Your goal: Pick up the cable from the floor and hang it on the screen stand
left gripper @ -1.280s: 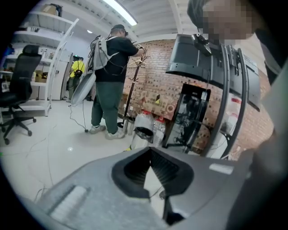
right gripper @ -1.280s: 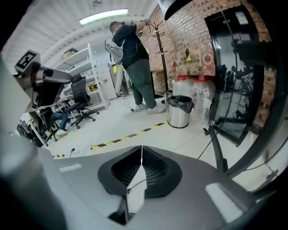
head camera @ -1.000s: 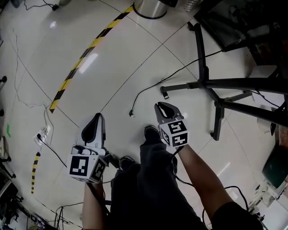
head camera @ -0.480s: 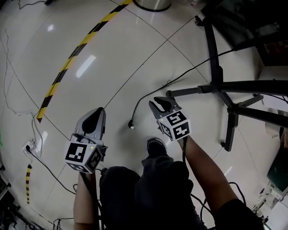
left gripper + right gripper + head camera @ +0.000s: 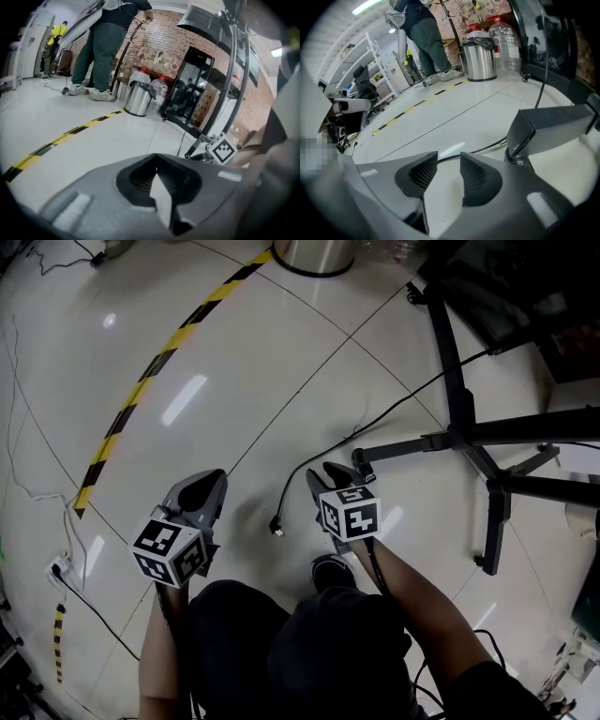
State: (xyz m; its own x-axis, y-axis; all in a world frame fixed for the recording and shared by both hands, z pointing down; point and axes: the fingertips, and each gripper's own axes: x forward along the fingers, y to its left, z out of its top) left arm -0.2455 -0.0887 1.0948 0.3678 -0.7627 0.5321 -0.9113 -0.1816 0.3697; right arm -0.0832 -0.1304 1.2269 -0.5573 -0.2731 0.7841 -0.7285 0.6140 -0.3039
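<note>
A thin black cable (image 5: 298,465) lies on the white floor. Its plug end (image 5: 277,529) sits between my two grippers, and it runs up past the foot of the black screen stand (image 5: 459,432). My right gripper (image 5: 330,476) hovers just right of the plug end. Its jaws have just been opening and nothing is between them (image 5: 449,157). The cable (image 5: 487,147) lies on the floor just beyond its fingertips, beside a stand foot (image 5: 551,125). My left gripper (image 5: 202,487) is shut and empty (image 5: 155,157), left of the plug.
A yellow-black tape stripe (image 5: 150,381) crosses the floor at the left. A metal bin (image 5: 314,254) stands at the far edge, with water bottles (image 5: 504,37) beside it. A power strip (image 5: 56,568) lies at the left. My shoe (image 5: 333,570) is under the right gripper. A person (image 5: 105,47) stands in the background.
Both grippers have sunk toward the floor and the head has come down with them. The right jaws have gone from nearly shut to open. The left jaws stay shut.
</note>
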